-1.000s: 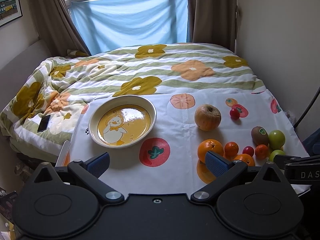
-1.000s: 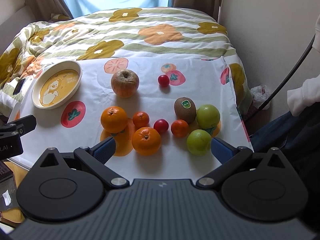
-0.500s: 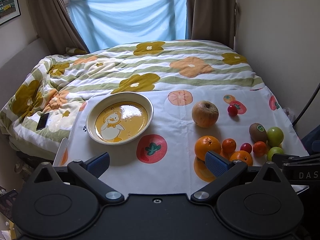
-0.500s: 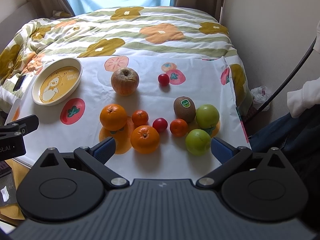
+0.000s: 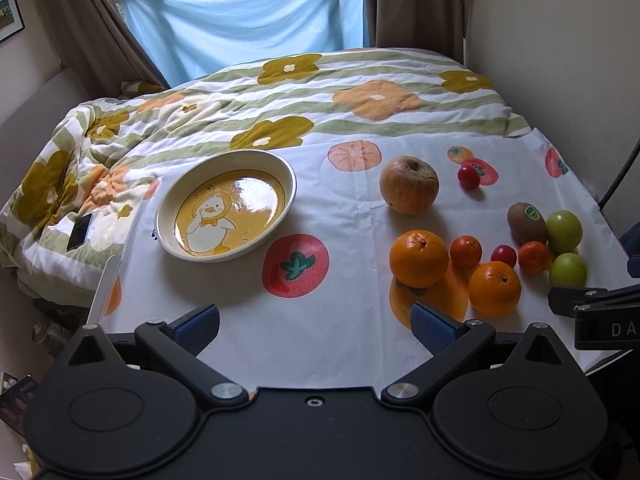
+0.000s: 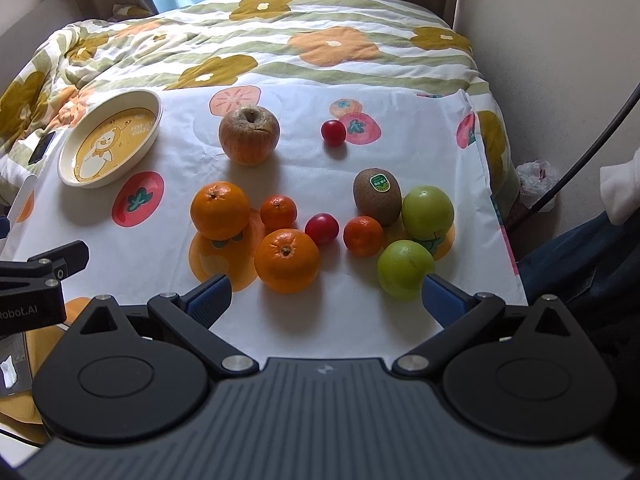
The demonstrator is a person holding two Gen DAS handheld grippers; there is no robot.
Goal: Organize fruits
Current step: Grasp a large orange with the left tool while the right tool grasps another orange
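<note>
We saw a bed [image 5: 360, 92] under a flowered quilt filling the upper half of both views, with a white fruit-printed cloth [image 6: 168, 280] spread over its near end. Low in the left wrist view, our left gripper [image 5: 315, 326] had its blue-padded fingers [image 5: 196, 326] spread wide with nothing between them, poised over bare cloth. Low in the right wrist view, our right gripper [image 6: 326, 300] was likewise wide apart and empty, its right finger just beside the nearer green fruit. The oval duck plate [image 5: 288, 184] sat left of centre in the left view and held no fruit. All the fruit lay on the cloth to its right. The wrinkled apple [image 6: 249, 135] stood alone near the upper centre of the right view. Below it were two oranges [image 6: 220, 210], the nearer orange [image 6: 287, 261] close to the fingers. At the right sat two green fruits [image 6: 427, 211], the nearer green fruit [image 6: 405, 269], and a stickered kiwi [image 6: 377, 196] touching the farther one. Two small tangerines [image 6: 279, 212] and [image 6: 363, 235] flanked a cherry tomato [image 6: 322, 229]; another tomato [image 6: 333, 133] lay apart, upper right. A dark phone [image 5: 79, 231] rested on the quilt at the left edge.
</note>
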